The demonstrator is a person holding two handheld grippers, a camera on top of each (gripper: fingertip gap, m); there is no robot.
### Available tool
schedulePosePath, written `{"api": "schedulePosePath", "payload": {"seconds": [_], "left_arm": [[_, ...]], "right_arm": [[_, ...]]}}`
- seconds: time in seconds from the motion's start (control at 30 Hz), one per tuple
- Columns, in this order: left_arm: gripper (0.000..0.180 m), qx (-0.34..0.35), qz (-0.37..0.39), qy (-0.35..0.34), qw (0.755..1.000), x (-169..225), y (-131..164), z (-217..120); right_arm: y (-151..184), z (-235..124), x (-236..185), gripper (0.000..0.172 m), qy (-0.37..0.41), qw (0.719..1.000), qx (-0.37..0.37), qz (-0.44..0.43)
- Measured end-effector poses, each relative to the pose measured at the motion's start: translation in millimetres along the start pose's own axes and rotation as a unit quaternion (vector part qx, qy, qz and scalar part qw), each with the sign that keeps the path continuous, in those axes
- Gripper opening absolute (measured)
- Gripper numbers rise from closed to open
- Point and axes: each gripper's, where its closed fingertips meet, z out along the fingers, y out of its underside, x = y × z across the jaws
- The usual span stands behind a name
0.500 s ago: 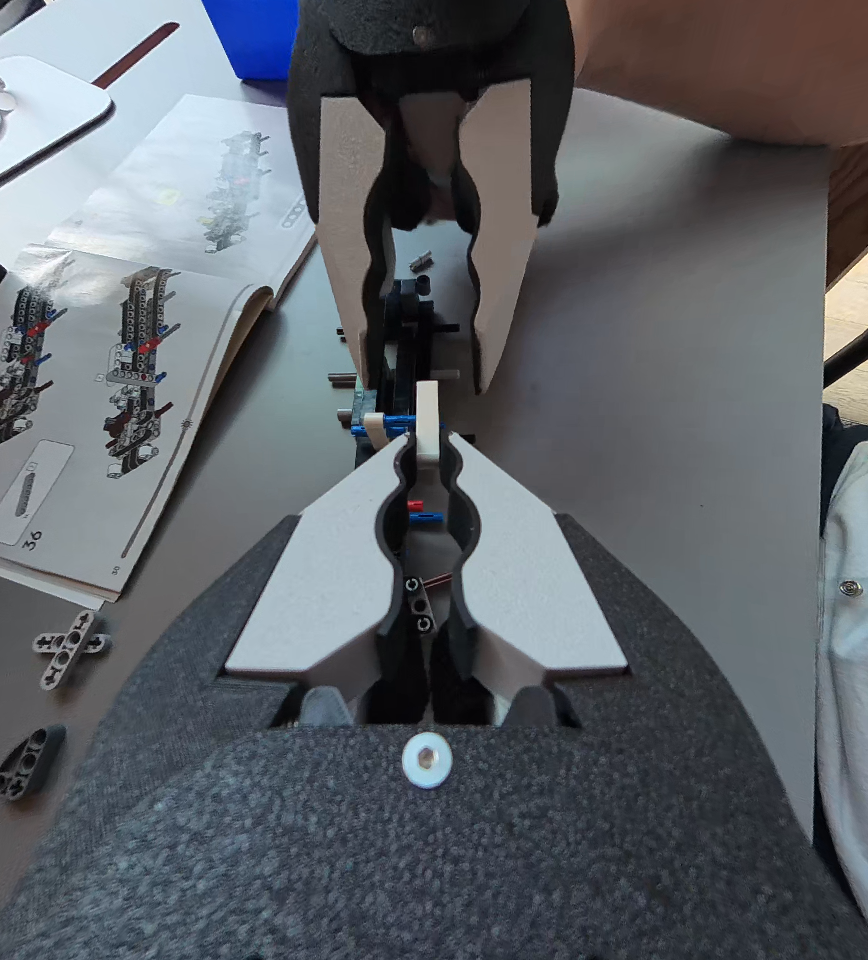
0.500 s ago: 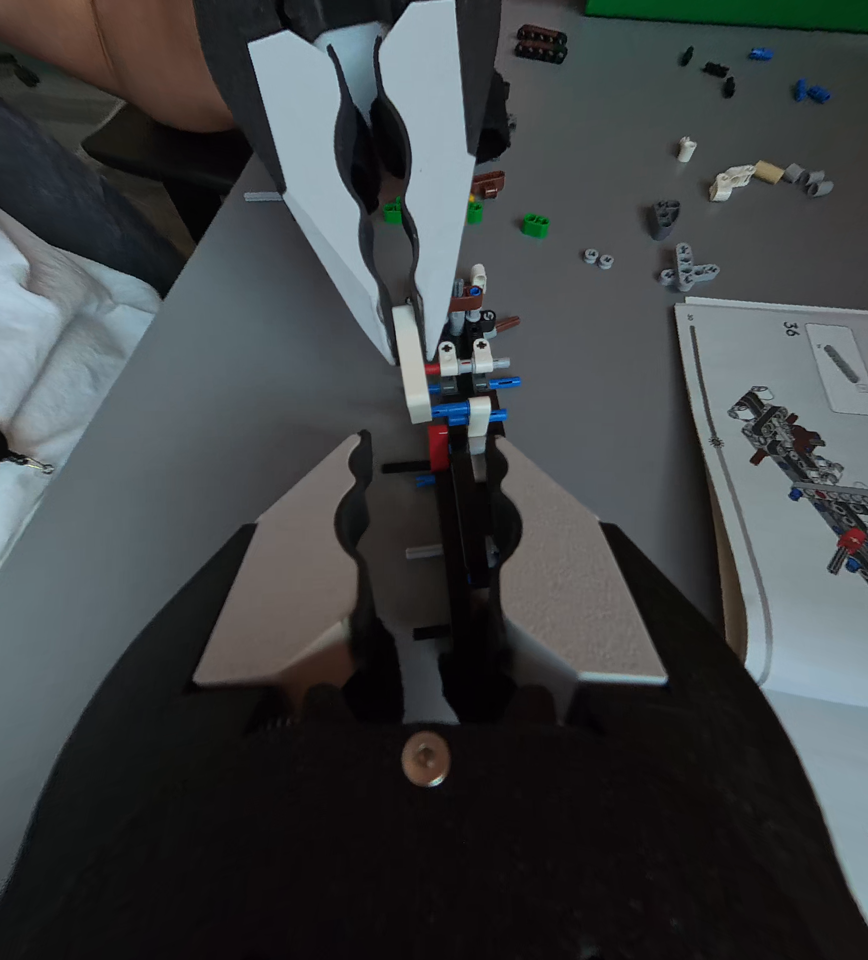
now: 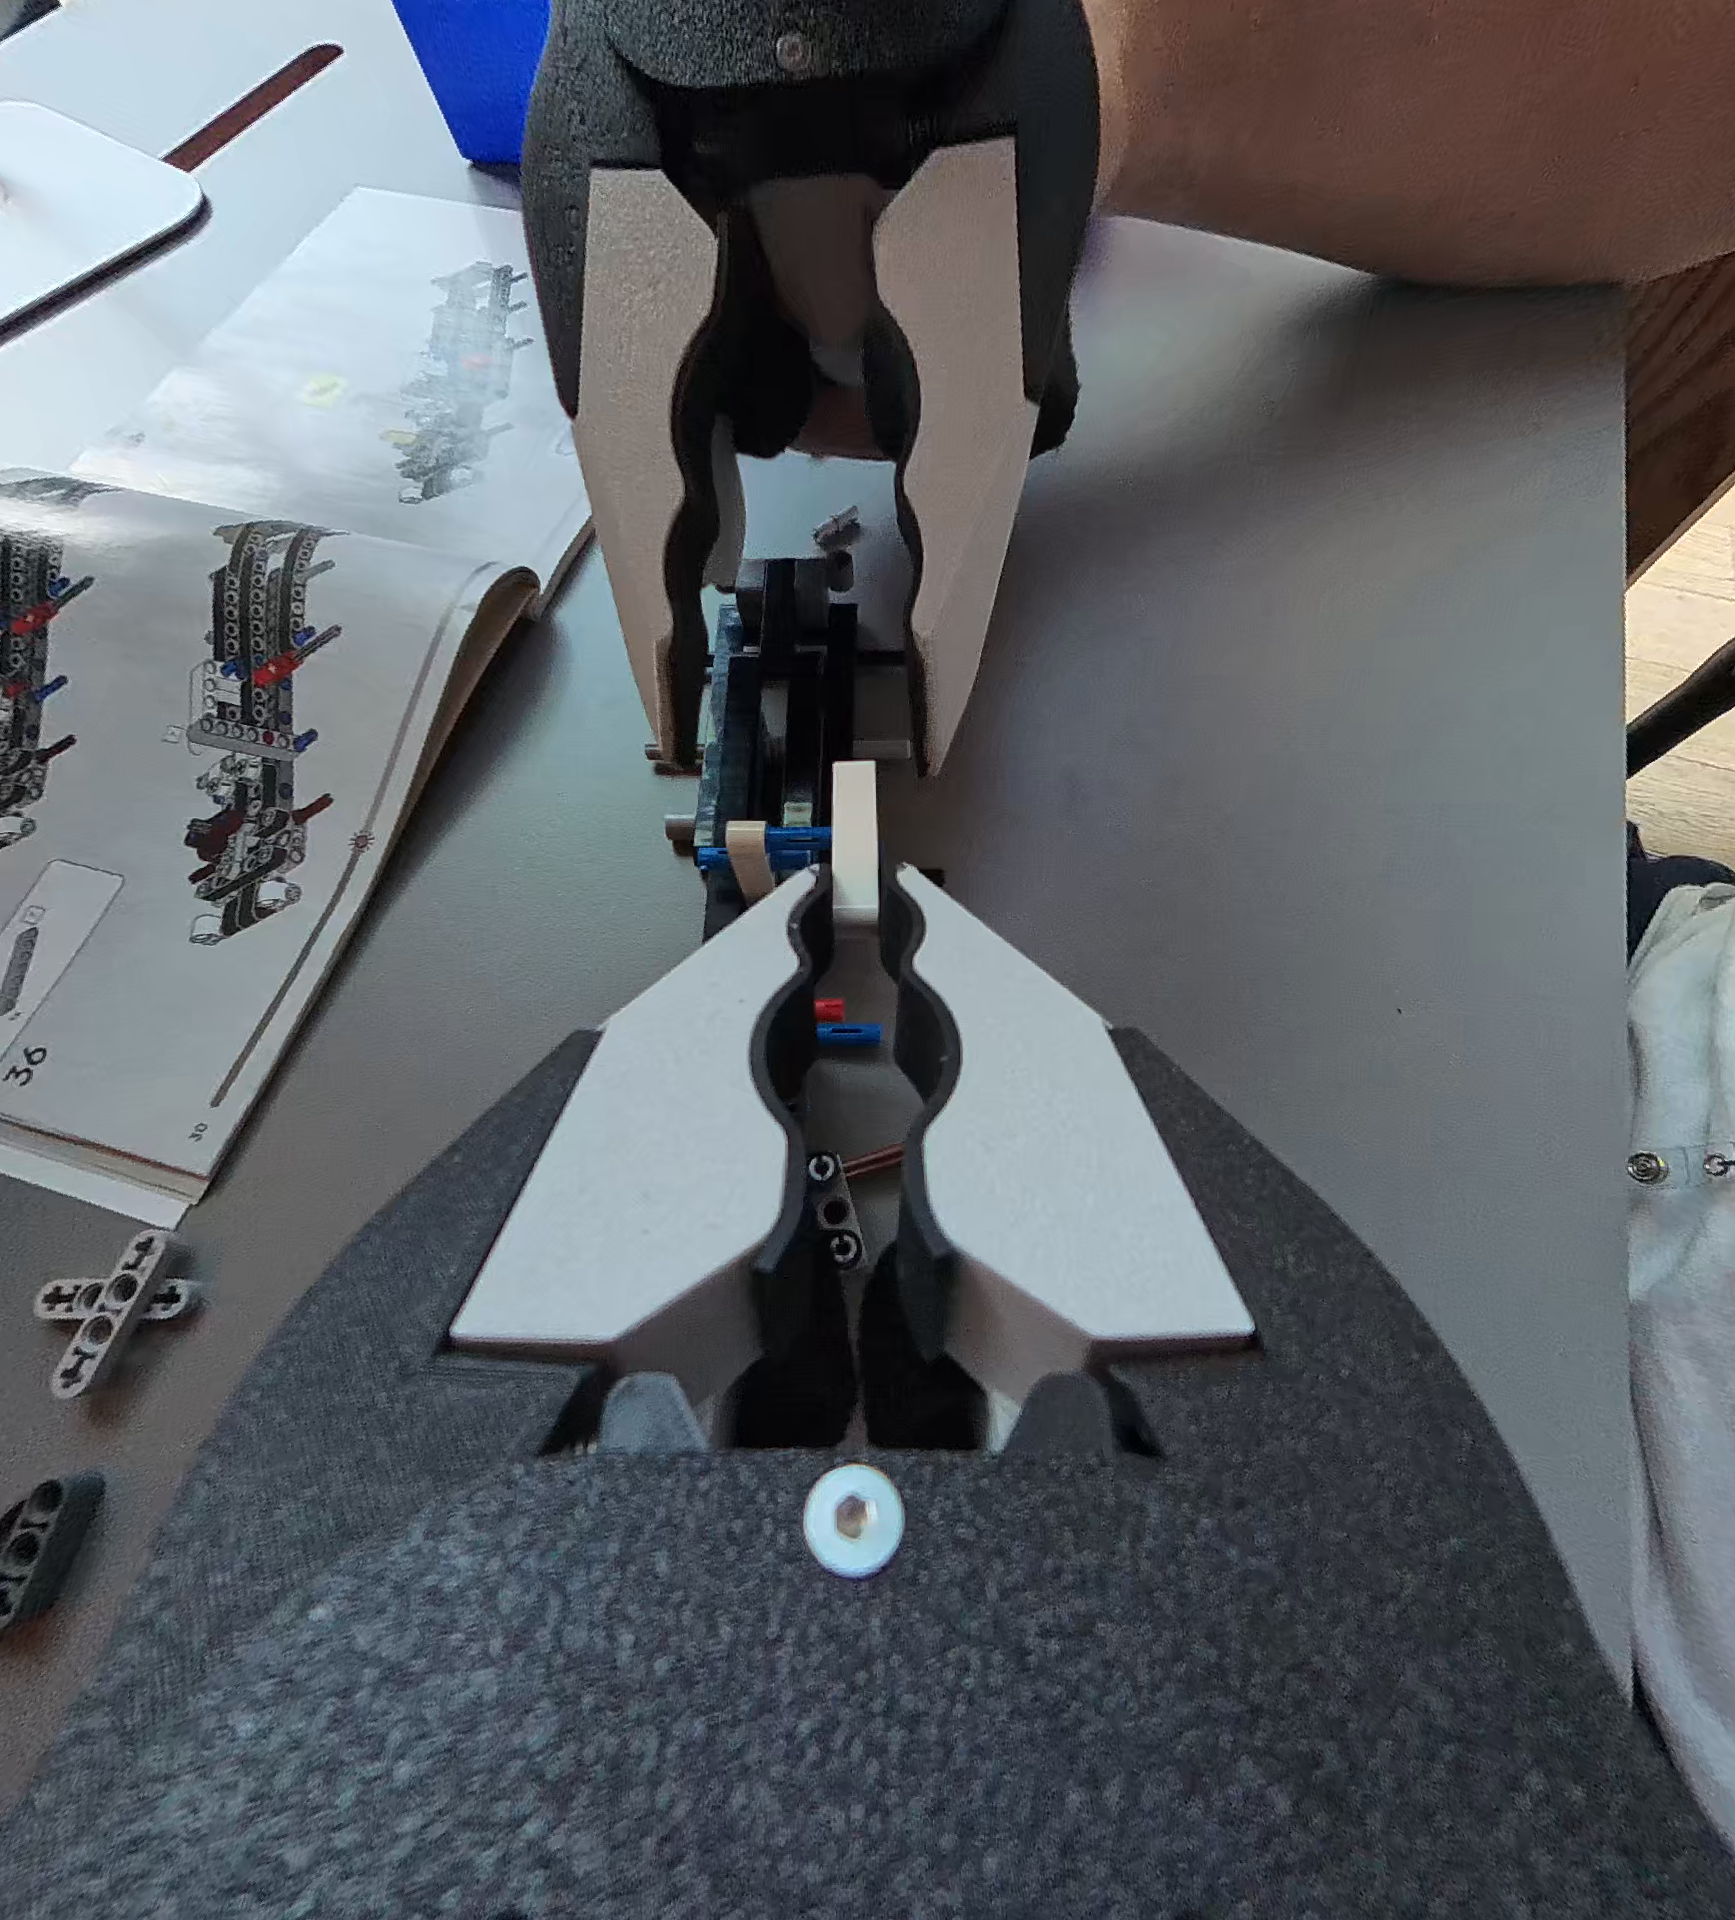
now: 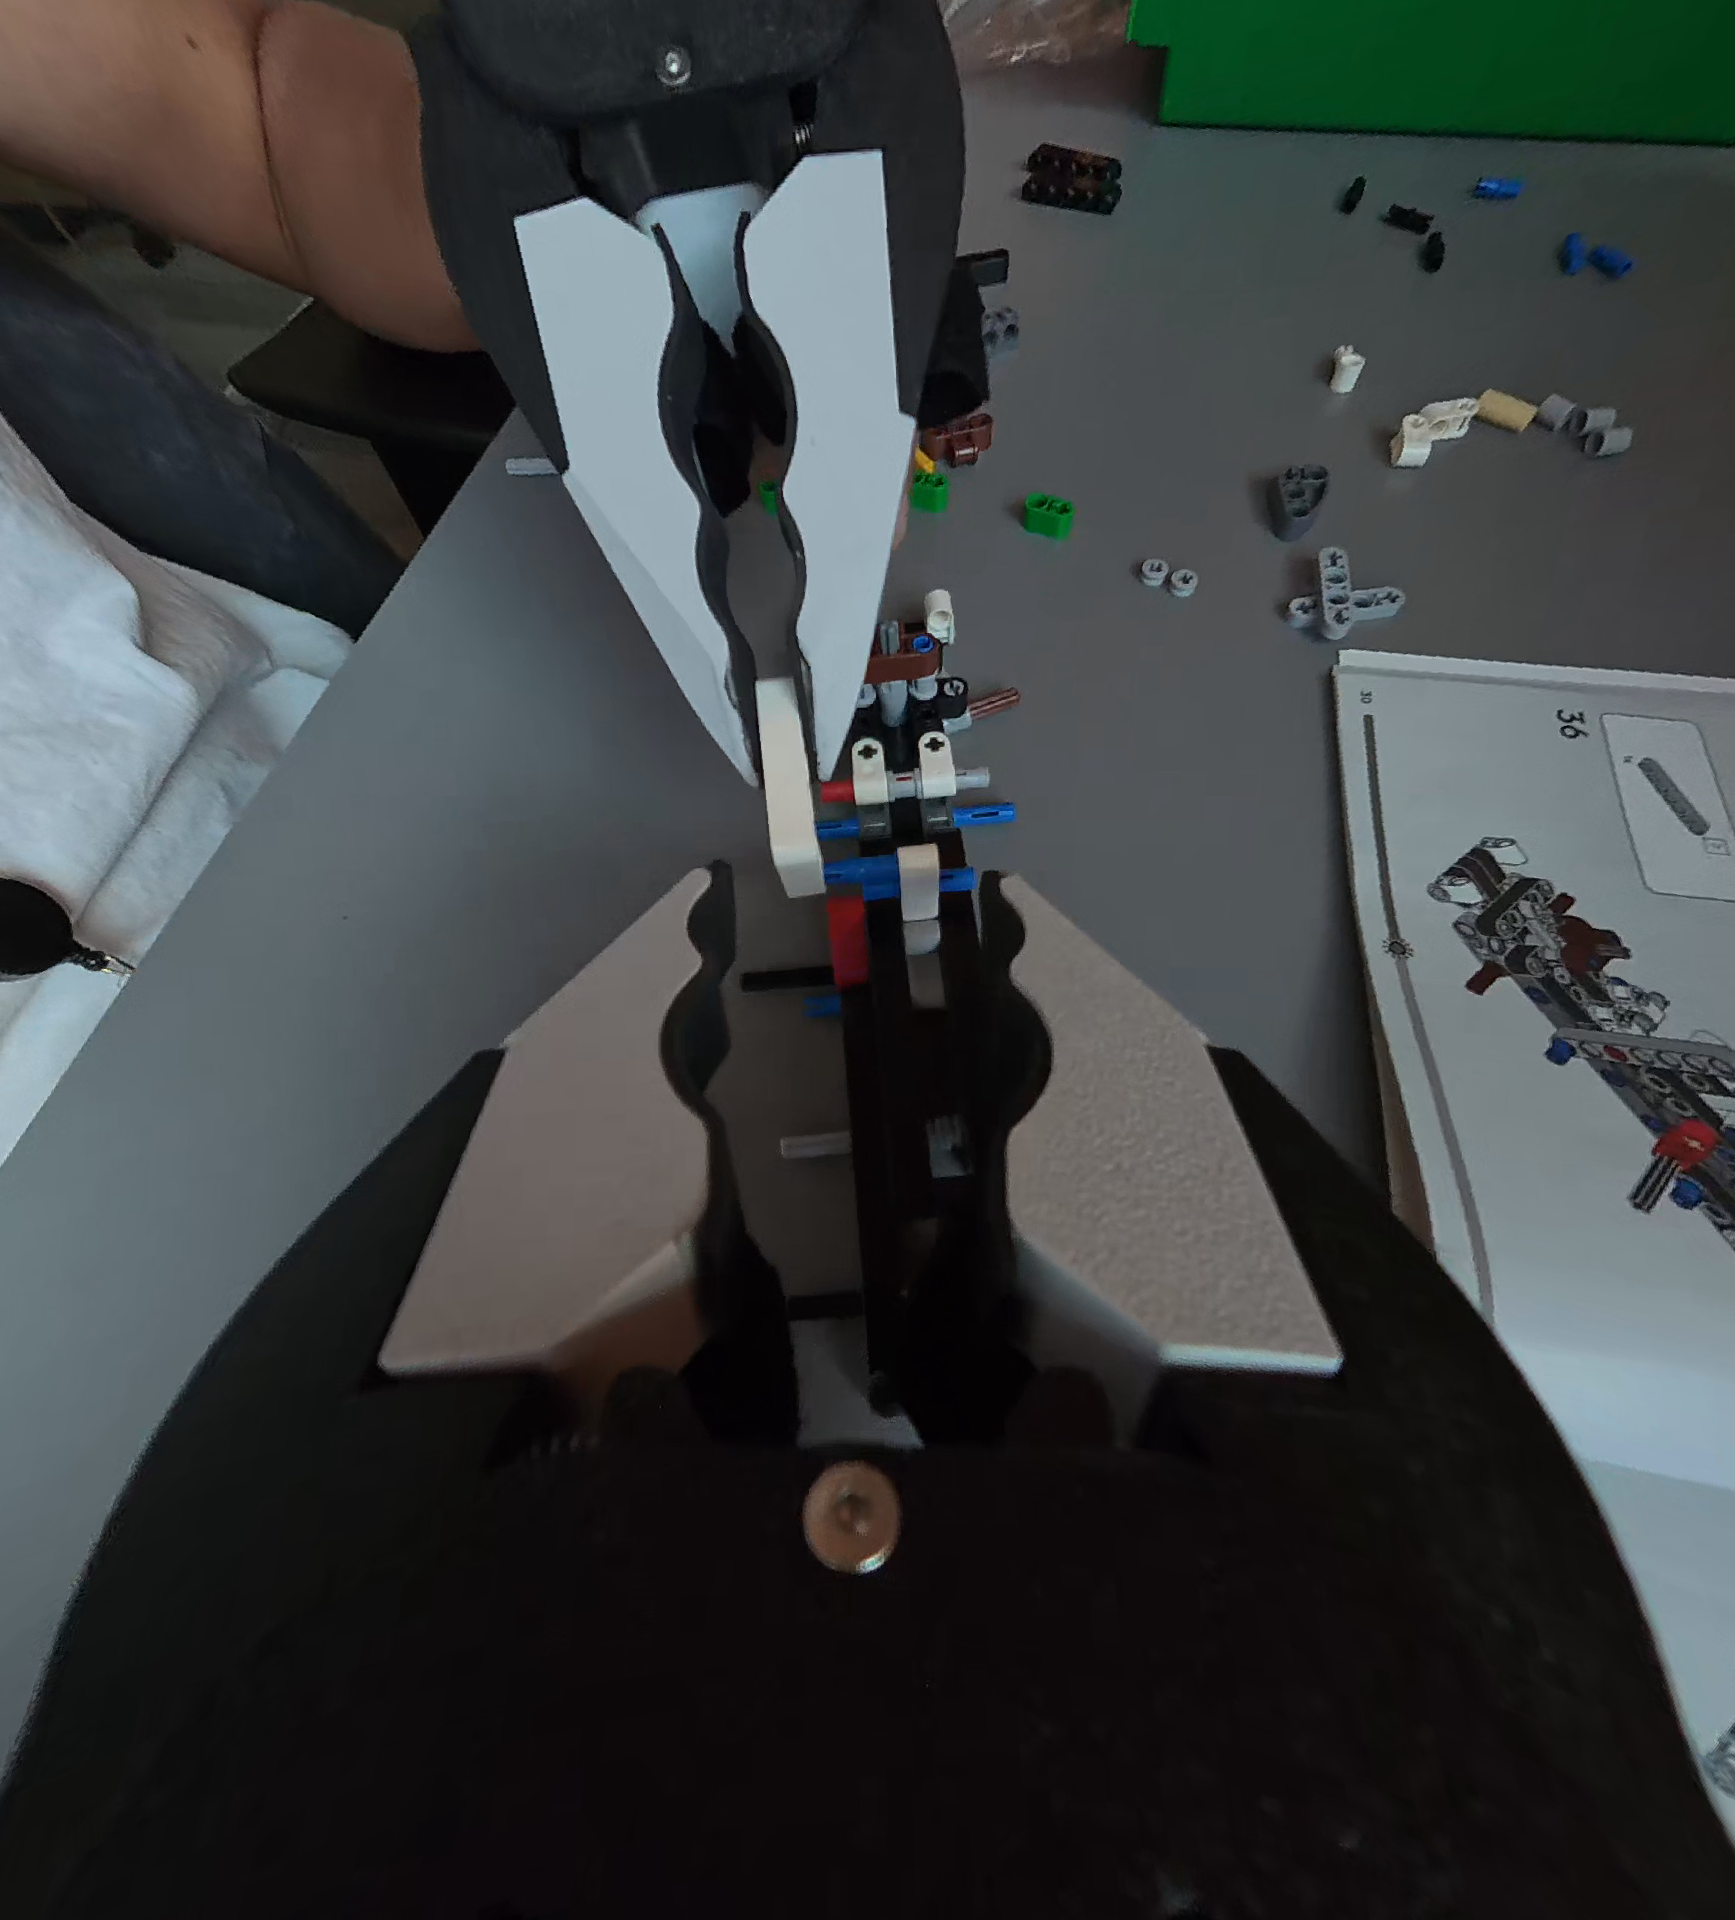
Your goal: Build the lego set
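The left gripper (image 3: 855, 883) is pinching a white beam (image 3: 855, 831) at its fingertips, meeting blue pins on the black assembly (image 4: 904, 1039), which the right gripper (image 4: 847, 883), fingers spread, is straddling on the bench (image 3: 1258, 727). Keeping beam and pins aligned seems wise.

Bench (image 3: 1258, 623) looks like smooth matt grey laminate, the booklet (image 3: 167, 831) is slightly glossy paper, the white beam (image 3: 855, 842) is smooth plastic, and the claw (image 3: 852, 904) shell's grainy matt black.
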Motion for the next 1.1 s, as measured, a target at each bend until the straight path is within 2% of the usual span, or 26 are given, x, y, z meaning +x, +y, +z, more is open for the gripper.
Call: {"api": "schedulePosePath", "payload": {"seconds": [0.23,0.4,0.63,0.7,0.93,1.1], "left_arm": [[0.006,0.009,-0.009,0.004,1.000,-3,0,-1],[0.006,0.007,-0.001,-0.001,1.000,-5,1,-1],[0.006,0.012,0.001,-0.011,1.000,-8,1,-2],[0.006,0.015,0.000,-0.010,1.000,-7,0,-1],[0.006,0.018,0.003,-0.015,1.000,-8,2,0],[0.006,0.017,0.010,-0.008,1.000,-9,3,-2]], "right_arm": [[-4,-2,3,0.047,0.019,1.000,0.021,-0.001],[3,5,2,0.047,0.022,1.000,0.003,-0.009],[-7,1,7,0.049,0.036,0.999,0.011,-0.023],[-8,4,6,0.056,0.032,0.999,0.000,-0.026],[7,14,8,0.053,0.038,0.996,-0.051,-0.059],[8,12,11,0.053,0.045,0.995,-0.054,-0.069]]}}
